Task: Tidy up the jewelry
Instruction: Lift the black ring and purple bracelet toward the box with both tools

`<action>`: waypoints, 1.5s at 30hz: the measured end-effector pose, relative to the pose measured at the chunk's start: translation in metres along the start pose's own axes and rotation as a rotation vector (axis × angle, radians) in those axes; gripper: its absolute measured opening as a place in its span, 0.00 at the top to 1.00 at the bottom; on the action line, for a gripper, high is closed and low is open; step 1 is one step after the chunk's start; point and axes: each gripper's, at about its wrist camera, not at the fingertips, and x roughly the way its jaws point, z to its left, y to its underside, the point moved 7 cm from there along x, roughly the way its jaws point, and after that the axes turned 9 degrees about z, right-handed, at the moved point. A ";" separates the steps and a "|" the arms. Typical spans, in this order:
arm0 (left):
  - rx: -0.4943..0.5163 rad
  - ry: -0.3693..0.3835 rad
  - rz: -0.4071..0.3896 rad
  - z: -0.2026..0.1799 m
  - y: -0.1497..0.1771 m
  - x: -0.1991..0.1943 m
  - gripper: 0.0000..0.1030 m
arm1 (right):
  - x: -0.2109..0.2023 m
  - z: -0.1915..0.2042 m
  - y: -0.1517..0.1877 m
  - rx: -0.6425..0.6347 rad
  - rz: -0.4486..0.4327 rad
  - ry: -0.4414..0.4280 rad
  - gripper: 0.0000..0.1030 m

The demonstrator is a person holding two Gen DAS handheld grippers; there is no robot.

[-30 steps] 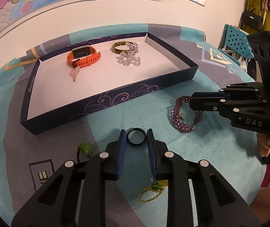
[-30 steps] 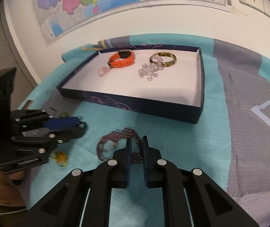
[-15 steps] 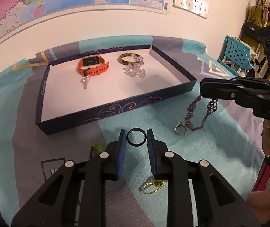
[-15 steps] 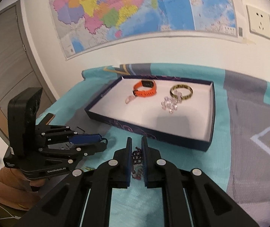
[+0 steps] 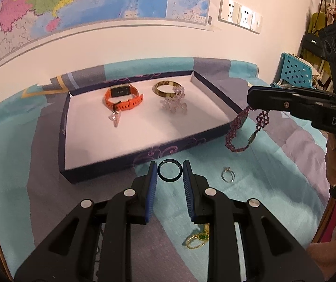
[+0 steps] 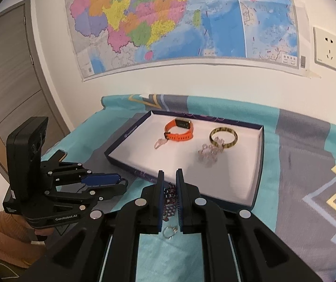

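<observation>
Beaded bracelet (image 5: 237, 129): dangling from the clenched jaws of the right gripper (image 6: 170, 193), just beside the tray's near right corner, clear of the cloth.
Black ring (image 5: 169, 170): grasped between the jaws of the left gripper (image 5: 169, 176), held in front of the tray wall.
In the tray (image 5: 144, 157): orange watch (image 5: 122, 98), gold bangle (image 5: 166, 88), clear bead bracelet (image 5: 175, 103), small pink charm (image 5: 115, 118).
Left to do: silver ring (image 5: 228, 176) and gold chain (image 5: 197, 239) lie on the surface.
In the way: the tray's near wall, which both loads must clear.
</observation>
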 end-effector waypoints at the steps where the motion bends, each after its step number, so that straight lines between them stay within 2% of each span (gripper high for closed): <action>1: 0.000 -0.003 -0.003 0.002 -0.003 0.000 0.78 | 0.000 -0.001 -0.002 0.000 -0.003 -0.001 0.92; 15: -0.010 -0.034 -0.021 0.021 -0.036 0.009 0.78 | 0.023 -0.028 -0.039 0.036 -0.006 0.015 0.92; 31: -0.038 -0.055 0.020 0.039 -0.052 0.040 0.78 | 0.061 -0.042 -0.051 0.078 0.038 -0.012 0.92; 45: -0.045 -0.066 0.054 0.044 -0.059 0.058 0.78 | 0.078 -0.043 -0.059 0.086 0.047 -0.042 0.92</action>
